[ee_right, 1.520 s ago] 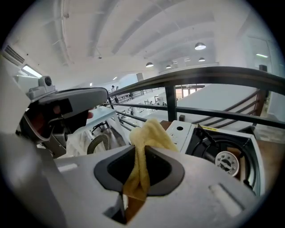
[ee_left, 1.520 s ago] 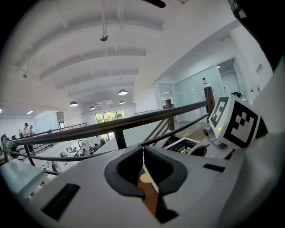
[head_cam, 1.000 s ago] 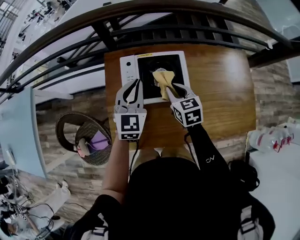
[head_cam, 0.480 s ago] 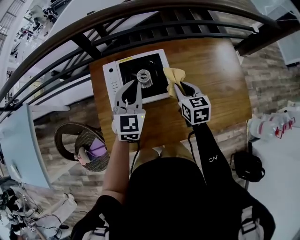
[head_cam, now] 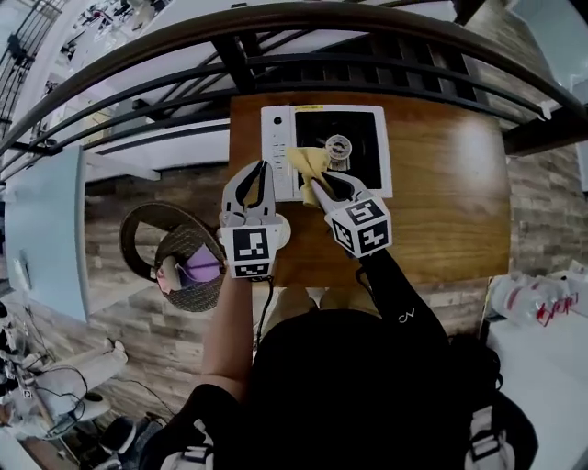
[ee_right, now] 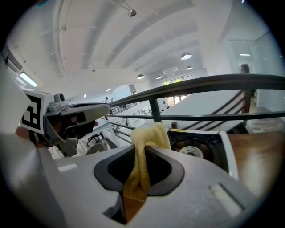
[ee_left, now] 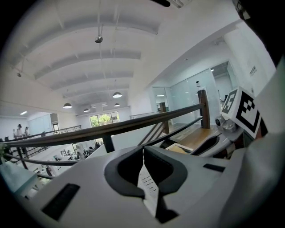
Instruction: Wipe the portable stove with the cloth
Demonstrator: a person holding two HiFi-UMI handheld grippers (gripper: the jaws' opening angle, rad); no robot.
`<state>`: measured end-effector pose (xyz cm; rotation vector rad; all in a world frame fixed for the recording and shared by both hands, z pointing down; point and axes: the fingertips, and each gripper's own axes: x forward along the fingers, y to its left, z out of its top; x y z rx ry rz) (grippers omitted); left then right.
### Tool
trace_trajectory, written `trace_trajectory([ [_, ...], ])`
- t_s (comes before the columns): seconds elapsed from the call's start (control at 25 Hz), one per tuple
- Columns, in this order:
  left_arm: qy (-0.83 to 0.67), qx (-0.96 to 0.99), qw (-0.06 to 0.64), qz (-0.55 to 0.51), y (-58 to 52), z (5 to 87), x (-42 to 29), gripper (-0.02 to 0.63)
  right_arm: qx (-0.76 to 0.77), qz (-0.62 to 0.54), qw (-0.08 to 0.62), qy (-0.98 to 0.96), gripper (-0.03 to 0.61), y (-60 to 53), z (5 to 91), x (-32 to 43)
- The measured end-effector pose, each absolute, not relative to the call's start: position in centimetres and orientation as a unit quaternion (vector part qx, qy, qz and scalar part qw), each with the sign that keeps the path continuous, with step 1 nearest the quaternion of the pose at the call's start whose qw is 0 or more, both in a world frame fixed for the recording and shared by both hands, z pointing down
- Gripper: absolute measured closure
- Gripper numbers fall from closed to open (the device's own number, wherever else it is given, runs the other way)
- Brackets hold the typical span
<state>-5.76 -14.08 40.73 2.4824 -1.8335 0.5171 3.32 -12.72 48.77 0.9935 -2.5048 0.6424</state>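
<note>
Wooden desk pushed right up against a mezzanine railing, with an open-plan office floor way down below, so that's the setting. Closest to the person, the left hand-held gripper hangs over the near left part of the desk with its jaws pressed together and nothing between them. My guess is it's just parked out of the way, since it doesn't look to be steadying the stove.

Just beside it, the right hand-held gripper is clenched on a yellow cloth. It's pinched by the middle, so a bunched wad sticks out past the tips. That makes sense for wiping: the soft wad meets the surface and the hard jaws don't. The cloth sits on the left part of the portable stove, about where the black cooking top meets the white control strip, left of the round burner. Looks to me like the wiping is under way, though I can't tell how clean any of it is from here.

Stove itself is set at the far edge of the desk, nearly against the railing. That leaves bare wood on the near side and off to the right.

Container-wise, down on the floor to the left there's a round wicker basket with something purple in it, can't make out what. Off to the right, on a white surface, is a bunch of plastic bottles.
</note>
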Motion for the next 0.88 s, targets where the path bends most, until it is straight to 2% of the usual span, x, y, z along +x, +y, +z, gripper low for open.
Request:
trace_trajectory([
  [0.24,-0.630,0.751,-0.003,0.197,-12.0,40.5,-13.6,0.600,0.267,0.238,0.211,-0.910,0.509,-9.9,51.0,-7.4],
  [0.4,-0.639,0.741,-0.002,0.207,-11.0,40.8,-14.8,0.600,0.248,0.247,0.225,-0.909,0.509,-8.7,52.3,-8.7],
  [0.6,-0.623,0.758,0.011,0.193,-11.4,41.6,-12.0,0.600,0.276,0.246,0.228,-0.901,0.509,-9.4,52.9,-4.7],
  [0.88,-0.571,0.801,-0.002,0.180,-13.6,41.6,-3.0,0.600,0.351,0.255,0.228,-0.872,0.509,-10.5,53.8,6.3],
])
